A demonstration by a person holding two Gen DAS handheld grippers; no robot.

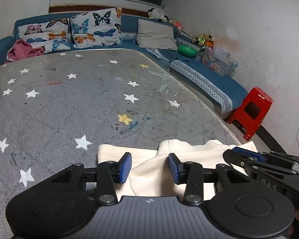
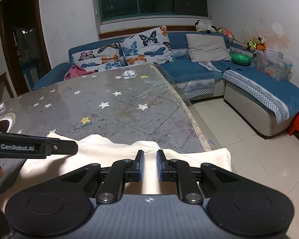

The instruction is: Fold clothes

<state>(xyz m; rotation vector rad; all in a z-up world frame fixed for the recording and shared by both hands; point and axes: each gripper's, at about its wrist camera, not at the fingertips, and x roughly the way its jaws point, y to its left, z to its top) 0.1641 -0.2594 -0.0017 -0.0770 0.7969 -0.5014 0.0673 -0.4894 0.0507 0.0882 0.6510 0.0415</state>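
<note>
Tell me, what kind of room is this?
Probably a home living room: a blue sofa with butterfly pillows, stuffed toys on its back, and a table holding cream clothes.

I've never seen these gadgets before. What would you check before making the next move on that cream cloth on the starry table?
1. Left gripper open: ok, wide gap over the cream garment.
2. Right gripper open: ok, though its gap is narrower.
3. Cloth caught between either gripper's fingers: not ok, nothing pinched yet.
4. Garment fully on the table: not ok, a corner overhangs the right edge.
5. Garment lying flat: not ok, it is bunched into ridges.
6. Which kind of garment: cannot tell.
</note>
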